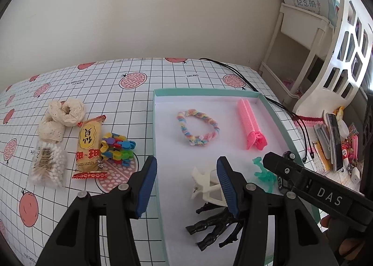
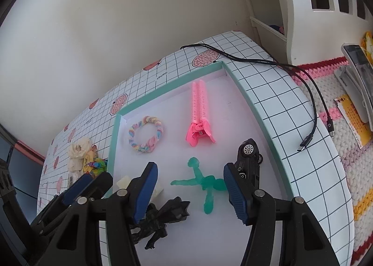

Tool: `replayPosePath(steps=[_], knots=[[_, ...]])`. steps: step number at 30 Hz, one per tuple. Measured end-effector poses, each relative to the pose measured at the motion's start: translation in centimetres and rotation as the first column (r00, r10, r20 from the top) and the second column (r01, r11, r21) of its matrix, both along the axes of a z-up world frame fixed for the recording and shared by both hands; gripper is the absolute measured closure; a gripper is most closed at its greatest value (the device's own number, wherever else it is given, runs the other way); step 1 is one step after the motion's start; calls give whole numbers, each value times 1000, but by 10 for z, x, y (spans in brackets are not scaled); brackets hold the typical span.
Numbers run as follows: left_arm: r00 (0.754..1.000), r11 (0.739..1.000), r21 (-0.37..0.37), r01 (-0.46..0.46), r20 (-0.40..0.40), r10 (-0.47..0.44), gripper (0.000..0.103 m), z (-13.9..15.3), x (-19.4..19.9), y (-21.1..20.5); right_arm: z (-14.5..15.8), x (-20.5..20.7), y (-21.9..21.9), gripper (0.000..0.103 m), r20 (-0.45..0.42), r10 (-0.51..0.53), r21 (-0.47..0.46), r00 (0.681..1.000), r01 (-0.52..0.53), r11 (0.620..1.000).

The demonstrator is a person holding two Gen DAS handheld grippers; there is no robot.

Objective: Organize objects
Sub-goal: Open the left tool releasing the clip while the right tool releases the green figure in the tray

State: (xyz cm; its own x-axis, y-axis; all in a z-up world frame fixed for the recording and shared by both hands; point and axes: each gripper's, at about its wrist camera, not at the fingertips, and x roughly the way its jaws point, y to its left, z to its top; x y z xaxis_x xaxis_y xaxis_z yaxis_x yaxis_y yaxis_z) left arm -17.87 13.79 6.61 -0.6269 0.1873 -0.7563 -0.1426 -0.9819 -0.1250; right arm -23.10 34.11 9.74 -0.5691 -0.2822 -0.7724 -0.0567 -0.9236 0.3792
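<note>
I see left hand-held gripper (image 1: 186, 186) open over teal box (image 1: 160, 89) near edge | white claw clip (image 1: 205, 184) between fingers | snack packet (image 1: 89, 147), cotton swabs (image 1: 49, 164) left on worktop (image 1: 163, 72)

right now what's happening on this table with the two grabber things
A person is sorting small items into a shallow teal-rimmed box. Both the left gripper and the right gripper hover open over it, holding nothing. Already inside are a pastel scrunchie, pink hair clip, green figure, toy car, white clip and black figure. Cotton swabs, a snack packet, colourful clips and cream scrunchies wait on the tablecloth.
</note>
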Motion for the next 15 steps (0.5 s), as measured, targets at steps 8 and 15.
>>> replayPosePath(steps=[8, 15], knots=[[997, 997, -19, -75, 21, 75, 45, -5, 1, -21, -5, 2, -4, 40, 15, 16, 14, 1000, -16, 1000], [990, 991, -25, -132, 43, 133, 32, -12, -2, -39, -6, 4, -7, 32, 4, 29, 39, 1000, -30, 999]])
